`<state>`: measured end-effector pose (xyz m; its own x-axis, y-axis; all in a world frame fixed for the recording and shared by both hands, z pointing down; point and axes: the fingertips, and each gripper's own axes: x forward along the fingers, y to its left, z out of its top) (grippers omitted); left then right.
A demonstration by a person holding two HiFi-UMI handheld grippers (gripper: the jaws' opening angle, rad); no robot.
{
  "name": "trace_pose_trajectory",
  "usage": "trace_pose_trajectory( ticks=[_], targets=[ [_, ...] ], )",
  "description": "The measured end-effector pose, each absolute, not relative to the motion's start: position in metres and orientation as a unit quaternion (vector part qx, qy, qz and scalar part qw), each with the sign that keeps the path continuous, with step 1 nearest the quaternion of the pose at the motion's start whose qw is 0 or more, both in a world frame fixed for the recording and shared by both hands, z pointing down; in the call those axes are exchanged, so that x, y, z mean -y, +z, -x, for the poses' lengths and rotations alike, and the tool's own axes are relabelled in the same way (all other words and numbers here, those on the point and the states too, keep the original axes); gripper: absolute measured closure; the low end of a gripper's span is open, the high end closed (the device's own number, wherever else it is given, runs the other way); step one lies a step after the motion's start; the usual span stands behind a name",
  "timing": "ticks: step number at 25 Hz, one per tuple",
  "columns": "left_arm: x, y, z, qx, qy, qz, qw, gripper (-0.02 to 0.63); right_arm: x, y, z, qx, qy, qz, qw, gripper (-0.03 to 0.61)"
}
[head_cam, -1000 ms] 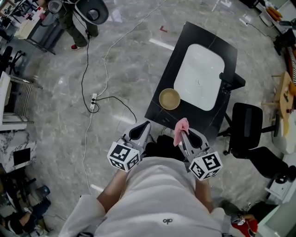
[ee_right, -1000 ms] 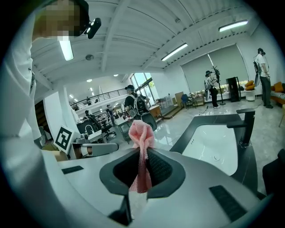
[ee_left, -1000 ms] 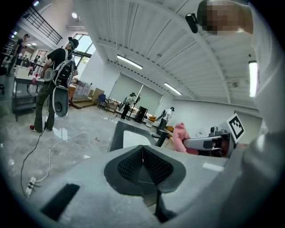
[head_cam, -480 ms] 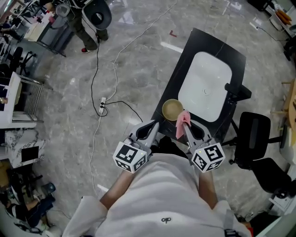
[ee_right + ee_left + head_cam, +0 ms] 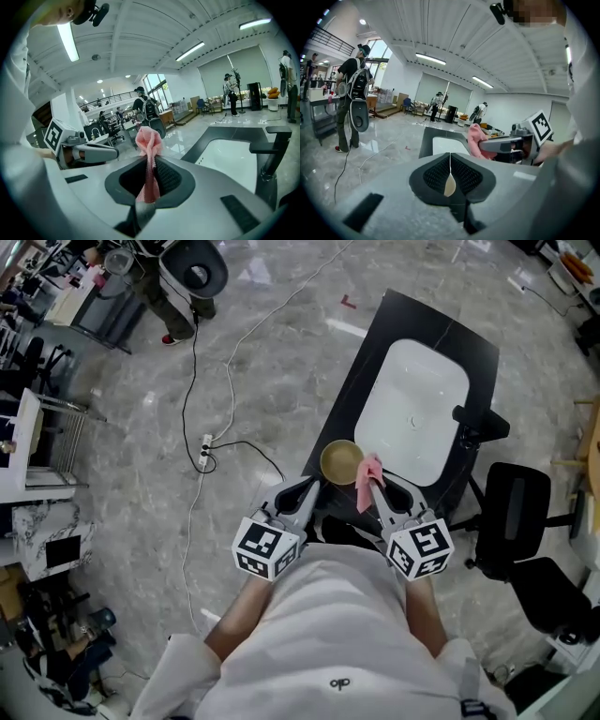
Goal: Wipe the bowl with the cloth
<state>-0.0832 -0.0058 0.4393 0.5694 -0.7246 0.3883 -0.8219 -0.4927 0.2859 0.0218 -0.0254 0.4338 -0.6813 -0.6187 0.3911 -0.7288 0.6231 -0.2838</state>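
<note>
The left gripper (image 5: 450,158) is held shut, its jaws pressed together with nothing gripped between them. The right gripper (image 5: 151,163) is clamped on a pink cloth (image 5: 149,138), which is pinched between the pads and bunched into a knot above the jaw tips. A cube (image 5: 267,547) is carried on the left gripper and another (image 5: 420,550) on the right. Black-and-white square markers are printed on their faces, and these are patterns, not letters.

In the head view both grippers are held side by side, apart, close in front of the person's white shirt (image 5: 319,624). A small dark logo (image 5: 338,684) is printed on it, too small to be read with certainty.

The bowl (image 5: 341,461), tan and upright, is seen just ahead of the jaw tips, with the cloth just beside its rim. Whether they touch cannot be told. The bowl is set on the near end of a black table (image 5: 375,343), just beside a white sink (image 5: 412,399). A black faucet (image 5: 478,420) is mounted at the sink's right edge.
</note>
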Motion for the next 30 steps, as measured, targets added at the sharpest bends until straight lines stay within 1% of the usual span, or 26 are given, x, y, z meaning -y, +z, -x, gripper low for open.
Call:
trace_pose_trajectory(
  ticks=[9,11,15,16,20,25,30],
  targets=[
    [0.014,0.502,0.084,0.429,0.146,-0.841,0.295,0.6,0.031,0.445,-0.02,0.888,0.208,-0.382,0.151,0.551],
    [0.016,0.517,0.085,0.428,0.136,-0.83,0.332,0.6,0.031,0.446,-0.019,0.889,0.208,-0.379,0.152,0.551],
    [0.019,0.557,0.087,0.423,0.116,-0.787,0.434,0.595,0.031,0.448,-0.021,0.888,0.21,-0.378,0.158,0.551],
    [0.019,0.567,0.088,0.423,0.116,-0.777,0.451,0.589,0.03,0.449,-0.021,0.887,0.21,-0.379,0.161,0.551],
    [0.026,0.592,0.084,0.415,0.085,-0.743,0.518,0.5,0.028,0.454,-0.026,0.882,0.214,-0.382,0.174,0.551],
    [0.033,0.621,0.08,0.424,0.063,-0.702,0.569,0.477,0.024,0.461,-0.039,0.874,0.224,-0.391,0.181,0.551],
    [0.041,0.632,0.078,0.436,0.028,-0.669,0.602,0.474,0.023,0.465,-0.05,0.868,0.229,-0.401,0.184,0.551]
  ],
)
